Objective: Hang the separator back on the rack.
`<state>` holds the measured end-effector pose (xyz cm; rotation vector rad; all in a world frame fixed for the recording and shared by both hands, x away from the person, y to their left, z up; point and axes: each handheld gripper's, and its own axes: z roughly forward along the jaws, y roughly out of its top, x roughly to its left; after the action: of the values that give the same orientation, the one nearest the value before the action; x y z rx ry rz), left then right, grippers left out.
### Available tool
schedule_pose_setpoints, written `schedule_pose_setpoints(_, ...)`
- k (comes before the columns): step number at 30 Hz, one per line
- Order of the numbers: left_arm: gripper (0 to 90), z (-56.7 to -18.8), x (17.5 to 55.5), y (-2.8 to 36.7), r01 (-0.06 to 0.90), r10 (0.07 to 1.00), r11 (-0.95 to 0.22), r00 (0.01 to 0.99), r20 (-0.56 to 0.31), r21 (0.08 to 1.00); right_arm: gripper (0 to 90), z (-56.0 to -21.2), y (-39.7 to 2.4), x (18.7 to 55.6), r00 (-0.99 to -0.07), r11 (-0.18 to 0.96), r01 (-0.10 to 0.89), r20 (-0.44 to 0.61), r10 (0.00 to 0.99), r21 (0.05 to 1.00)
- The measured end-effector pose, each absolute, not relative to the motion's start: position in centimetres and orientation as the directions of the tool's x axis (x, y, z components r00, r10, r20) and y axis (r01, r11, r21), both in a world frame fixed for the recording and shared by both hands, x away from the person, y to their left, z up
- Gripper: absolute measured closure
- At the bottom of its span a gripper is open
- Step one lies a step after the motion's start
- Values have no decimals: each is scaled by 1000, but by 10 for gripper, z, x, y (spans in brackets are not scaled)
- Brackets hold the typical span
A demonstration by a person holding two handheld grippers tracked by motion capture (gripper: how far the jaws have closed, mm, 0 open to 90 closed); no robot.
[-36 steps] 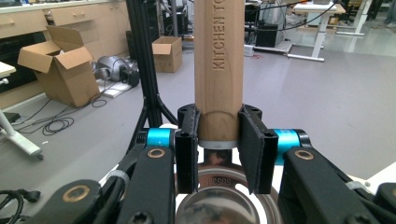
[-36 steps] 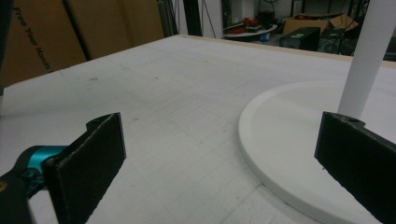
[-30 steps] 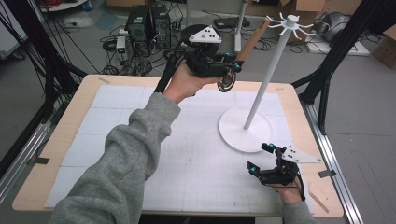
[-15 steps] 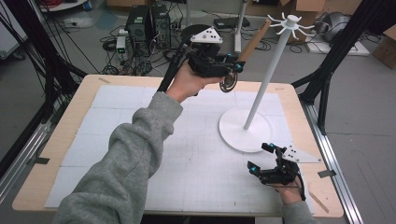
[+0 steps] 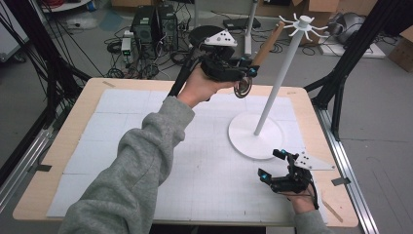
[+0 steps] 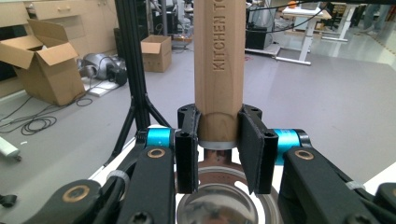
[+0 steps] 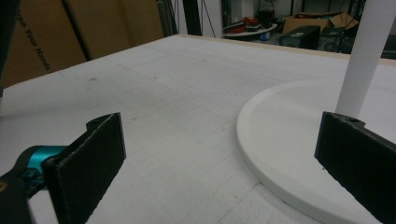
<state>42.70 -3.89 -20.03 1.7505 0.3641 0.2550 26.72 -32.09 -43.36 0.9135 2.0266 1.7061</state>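
Observation:
My left gripper (image 5: 248,72) is raised high over the table's far side, shut on a kitchen tool. The tool's wooden handle (image 5: 267,45) slants up toward the hooks (image 5: 302,23) atop a white stand, and its round metal head (image 5: 242,87) hangs below the jaws. In the left gripper view both pads clamp the handle (image 6: 219,56) just above its metal collar, with the shiny bowl (image 6: 217,205) beneath. My right gripper (image 5: 270,165) rests on the table at the front right, open, with nothing between its fingers. In its own view the stand's base (image 7: 289,135) lies just ahead.
The stand's pole (image 5: 280,78) rises from a round white base (image 5: 243,141) on the right half of the white gridded mat (image 5: 146,141). Black frame legs, computers and cables stand beyond the far edge. Cardboard boxes sit on the floor in the left gripper view.
The left gripper with the tool has drifted slightly right, toward the stand's top. The right gripper has stayed put.

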Motion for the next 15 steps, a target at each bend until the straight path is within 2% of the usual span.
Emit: schedule_pose_setpoints(15,692,-203,427,-54,111,380,-214,925,-22,971,10,-433,-321,267,-737,73,257,147,659,964)
